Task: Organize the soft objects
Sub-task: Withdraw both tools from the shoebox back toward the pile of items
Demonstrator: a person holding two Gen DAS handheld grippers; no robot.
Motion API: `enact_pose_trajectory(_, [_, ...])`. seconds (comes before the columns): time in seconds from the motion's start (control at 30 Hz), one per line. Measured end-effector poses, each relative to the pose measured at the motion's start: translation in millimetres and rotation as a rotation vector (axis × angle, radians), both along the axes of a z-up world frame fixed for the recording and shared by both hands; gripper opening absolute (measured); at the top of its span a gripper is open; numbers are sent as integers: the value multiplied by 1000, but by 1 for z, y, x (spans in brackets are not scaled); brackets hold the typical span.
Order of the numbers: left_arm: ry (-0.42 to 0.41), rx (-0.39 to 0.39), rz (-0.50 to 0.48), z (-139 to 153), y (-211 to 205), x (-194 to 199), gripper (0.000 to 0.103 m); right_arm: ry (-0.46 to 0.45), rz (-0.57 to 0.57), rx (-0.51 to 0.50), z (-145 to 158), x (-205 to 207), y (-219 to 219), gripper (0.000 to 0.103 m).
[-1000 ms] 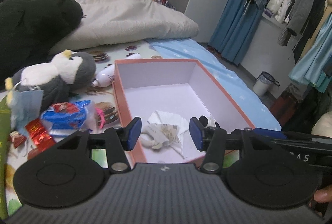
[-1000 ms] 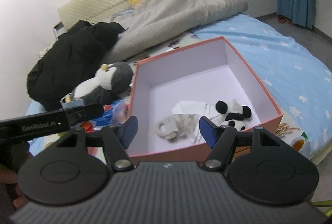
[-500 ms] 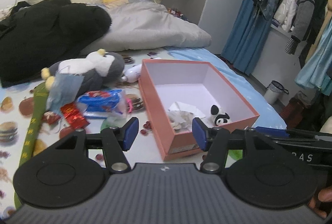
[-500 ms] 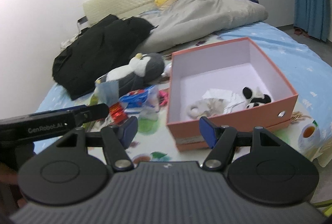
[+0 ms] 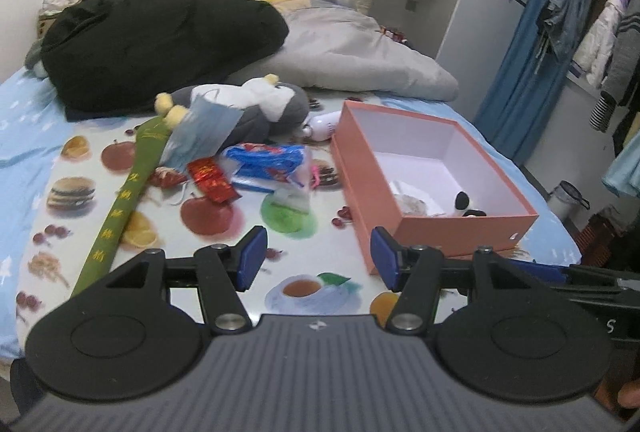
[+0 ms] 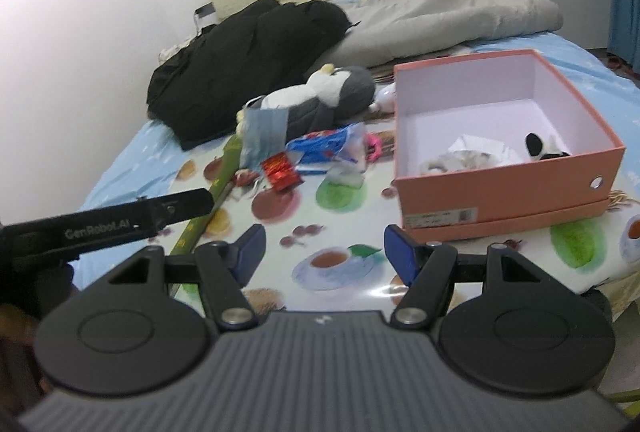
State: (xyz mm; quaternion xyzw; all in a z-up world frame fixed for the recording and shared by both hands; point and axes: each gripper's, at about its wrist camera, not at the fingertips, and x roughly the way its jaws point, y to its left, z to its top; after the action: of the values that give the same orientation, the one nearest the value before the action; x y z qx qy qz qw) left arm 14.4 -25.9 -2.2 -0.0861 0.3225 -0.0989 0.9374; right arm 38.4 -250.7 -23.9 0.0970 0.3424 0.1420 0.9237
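Hidden, cropped and unreadable parts

The salmon-pink cardboard box [image 5: 460, 232] hides most of the small black-and-white panda plush [image 5: 466, 206] and the crumpled white paper [image 6: 476, 148] behind its near wall. The blue face mask [image 5: 202, 130] covers part of the grey-and-white penguin plush [image 5: 260, 104]. The yellow lettering on the long green cloth strip [image 5: 120, 204] is too small to read.
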Motion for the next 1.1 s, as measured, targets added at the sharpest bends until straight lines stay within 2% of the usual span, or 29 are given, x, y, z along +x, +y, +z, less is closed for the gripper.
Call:
enact_pose_trajectory(0.23, [19,4,26,-25,9,-8,63,-8,30,-5,-18,-5,12,68])
enact_pose_trajectory(0.53, [58,0,71,-52,22,9,66,34,55,-17,-40,6,24,68])
enact_pose_trajectory(0.77, [86,-11,115,-71,34,45,66,45,85,-37,-51,31,36,68])
enact_pose_trajectory(1.1, [137,-17,153,-112,48,119,66,81,130,-84,-81,87,57,68])
